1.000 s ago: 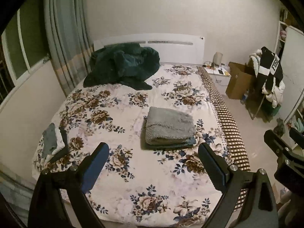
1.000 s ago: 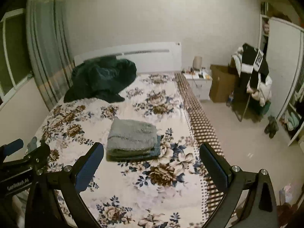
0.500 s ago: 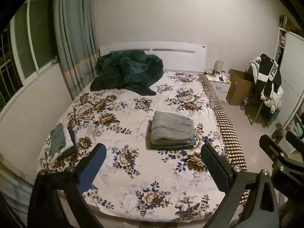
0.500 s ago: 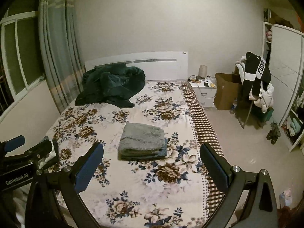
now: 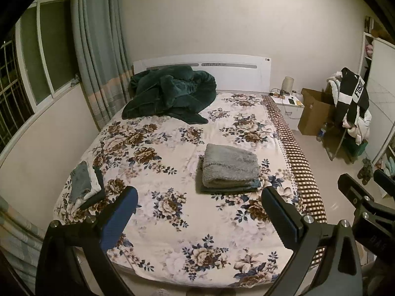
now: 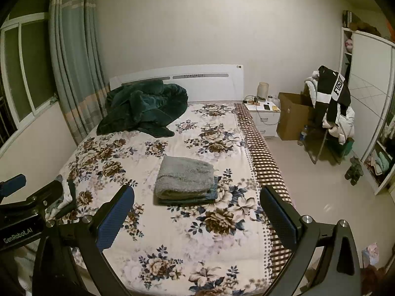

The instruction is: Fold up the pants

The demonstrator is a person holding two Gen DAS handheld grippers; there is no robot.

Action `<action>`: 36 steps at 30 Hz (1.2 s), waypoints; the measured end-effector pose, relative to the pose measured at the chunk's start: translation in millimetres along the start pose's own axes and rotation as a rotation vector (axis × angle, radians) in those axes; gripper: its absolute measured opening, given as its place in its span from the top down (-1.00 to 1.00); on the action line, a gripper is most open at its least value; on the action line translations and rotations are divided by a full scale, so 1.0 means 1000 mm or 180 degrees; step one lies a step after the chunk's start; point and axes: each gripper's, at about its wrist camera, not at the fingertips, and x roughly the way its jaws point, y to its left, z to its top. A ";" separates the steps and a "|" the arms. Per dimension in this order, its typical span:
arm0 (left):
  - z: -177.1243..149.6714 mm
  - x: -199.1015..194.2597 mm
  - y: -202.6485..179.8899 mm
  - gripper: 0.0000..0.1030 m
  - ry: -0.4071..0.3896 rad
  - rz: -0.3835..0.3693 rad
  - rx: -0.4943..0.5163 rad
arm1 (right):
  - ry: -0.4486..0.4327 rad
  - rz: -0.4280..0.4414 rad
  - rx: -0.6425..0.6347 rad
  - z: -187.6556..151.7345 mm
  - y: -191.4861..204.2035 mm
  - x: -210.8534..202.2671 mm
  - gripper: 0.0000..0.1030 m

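The folded pants (image 5: pixel 230 170) lie on the floral bedspread (image 5: pixel 172 227), right of the bed's middle, and in my left wrist view they sit beyond and between the two fingers of the left gripper (image 5: pixel 198 212), closer to the right-hand finger. From the right wrist view the same pants (image 6: pixel 185 181) lie ahead of the right gripper (image 6: pixel 196 209) and nearer its left-hand finger. Neither tool touches them; both are held back over the foot of the bed, well apart from the bundle.

I have both grippers pointing forward along the bed toward the headboard (image 5: pixel 237 74), side by side at a similar height. The left gripper's jaws stand wide apart with nothing between the blue pads (image 5: pixel 118 217). The right gripper's jaws are spread just as wide and hold nothing. Each tool shows at the edge of the other's view.

The pants are a neat grey rectangle, fuzzy on top, folded in layers, with a darker blue-grey layer showing along the near and right edges underneath.

Further out, a small stack of folded clothes (image 5: pixel 85 185) rests near the bed's left edge, a crumpled dark green blanket (image 5: pixel 170 93) is heaped by the headboard, and a nightstand (image 6: pixel 264 116) stands to the right of the bed
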 end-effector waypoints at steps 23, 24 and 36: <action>-0.006 0.000 0.004 -0.99 0.0004 0.0014 0.0006 | 0.0068 0.0060 -0.0038 -0.002 -0.001 0.018 -1.00; -0.005 0.001 0.005 -0.99 0.0006 0.0013 0.0003 | 0.0068 0.0057 -0.0038 -0.002 -0.001 0.019 -1.00; -0.006 0.001 0.009 -0.99 0.0021 -0.0019 0.0019 | 0.0090 0.0053 -0.0033 -0.008 -0.008 0.018 -1.00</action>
